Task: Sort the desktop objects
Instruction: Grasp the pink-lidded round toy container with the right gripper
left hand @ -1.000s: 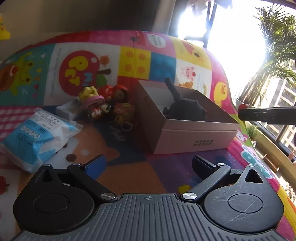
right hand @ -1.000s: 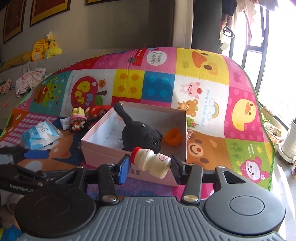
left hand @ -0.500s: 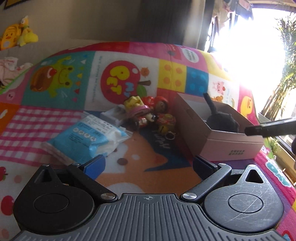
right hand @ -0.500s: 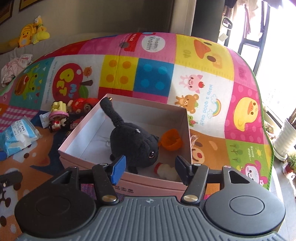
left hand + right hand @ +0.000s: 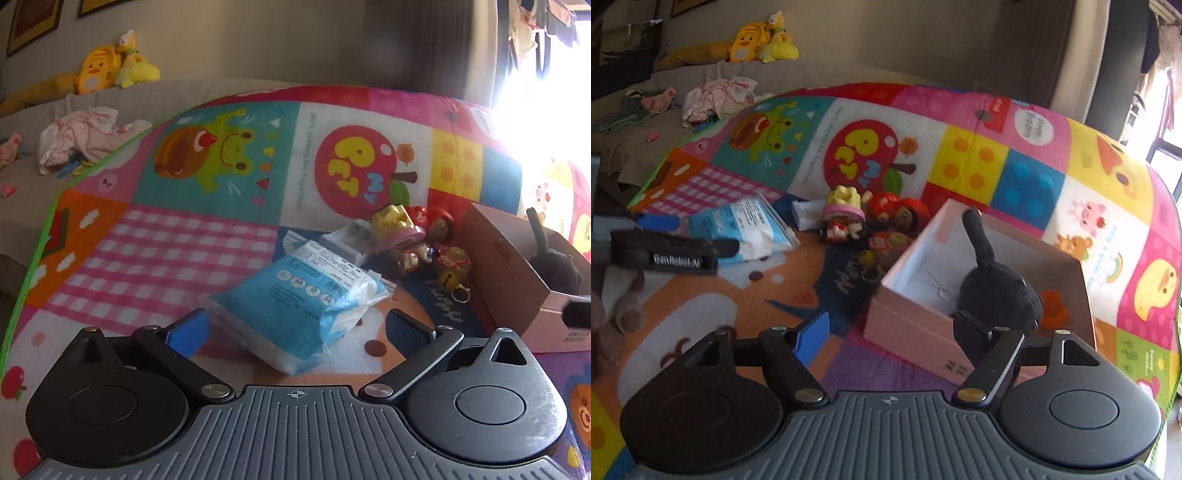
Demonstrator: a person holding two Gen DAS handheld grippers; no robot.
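A blue-and-white tissue pack (image 5: 295, 302) lies on the colourful play mat (image 5: 166, 251), just ahead of my left gripper (image 5: 295, 326). That gripper is open, one finger on each side of the pack's near end, and the pads are not pressing on it. My right gripper (image 5: 892, 328) hangs at the near left corner of the pink box (image 5: 916, 325); its jaws are opening with nothing between them. In the box sit a black plush cat (image 5: 997, 291) and an orange piece (image 5: 1052, 308). Small toy figures (image 5: 849, 218) and a white case (image 5: 347, 240) lie between the pack and the box.
The left gripper's body (image 5: 665, 253) crosses the left of the right wrist view. A grey sofa behind the mat holds yellow plush toys (image 5: 99, 70) and a heap of laundry (image 5: 81, 136). Bright window glare fills the far right.
The right gripper let the small white bottle drop into the box, opened wider and swung left. The left gripper turned left, from facing the box to straddling the blue pack.
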